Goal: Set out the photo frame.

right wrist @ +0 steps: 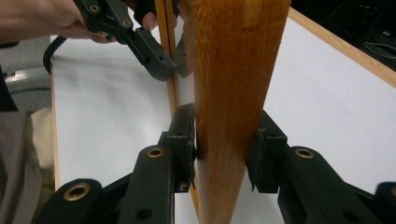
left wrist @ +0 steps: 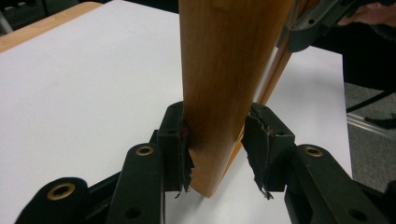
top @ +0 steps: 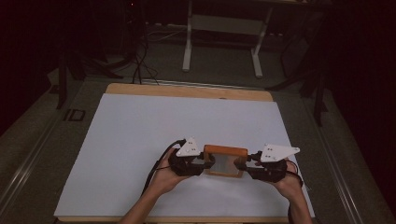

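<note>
The wooden frame [top: 225,161]: our right gripper [right wrist: 225,154] clamps it, while our left gripper [left wrist: 218,144] apparently touches one-sidedly, gap opposite.

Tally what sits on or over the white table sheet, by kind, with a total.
Wooden frame, orange-brown, standing between the claws: 1
Claws, black, one at each end of the frame, left claw and right claw: 2
Hands, left hand and right hand: 2
Total: 5

The wooden frame [left wrist: 219,93] runs off the picture's top edge in both gripper views; the forearms are cut off at the high view's bottom.
</note>
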Tool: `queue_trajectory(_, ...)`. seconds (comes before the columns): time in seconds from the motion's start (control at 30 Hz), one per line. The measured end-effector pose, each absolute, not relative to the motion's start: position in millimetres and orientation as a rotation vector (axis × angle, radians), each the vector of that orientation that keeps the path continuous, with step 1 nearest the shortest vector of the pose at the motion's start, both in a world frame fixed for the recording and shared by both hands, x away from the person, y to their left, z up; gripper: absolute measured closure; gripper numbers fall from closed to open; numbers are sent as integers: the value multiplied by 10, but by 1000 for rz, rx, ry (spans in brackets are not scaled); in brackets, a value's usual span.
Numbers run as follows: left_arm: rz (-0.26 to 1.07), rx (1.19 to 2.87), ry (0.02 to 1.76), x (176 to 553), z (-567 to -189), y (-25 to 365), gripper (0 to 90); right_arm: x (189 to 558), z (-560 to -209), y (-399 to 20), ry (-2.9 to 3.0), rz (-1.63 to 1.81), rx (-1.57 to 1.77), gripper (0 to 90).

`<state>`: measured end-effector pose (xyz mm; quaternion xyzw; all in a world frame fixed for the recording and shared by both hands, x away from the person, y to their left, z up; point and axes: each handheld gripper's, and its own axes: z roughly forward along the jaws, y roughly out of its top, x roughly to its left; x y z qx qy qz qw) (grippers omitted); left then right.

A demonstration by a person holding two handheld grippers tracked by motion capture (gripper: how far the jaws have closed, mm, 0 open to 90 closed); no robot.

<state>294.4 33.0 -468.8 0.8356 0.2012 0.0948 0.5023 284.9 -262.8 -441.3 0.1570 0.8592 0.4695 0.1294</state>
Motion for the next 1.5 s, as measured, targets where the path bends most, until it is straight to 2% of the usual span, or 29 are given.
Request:
queue_trajectory(0.53, 242, 1983, 570, 3022, -4601, 545, 604, 3010, -4479, -2464, 2457, 1500, 570, 642)
queue_trajectory(0.83, 200, 1959, 710, 3154, -4698, 733, 599, 3232, -4629, -2236, 2461, 1545, 715, 605)
queue_trajectory(1.5, 151, 1933, 836, 3248, -4829, 916, 600, 3476, -4821, -2016, 2501, 1604, 809, 586)
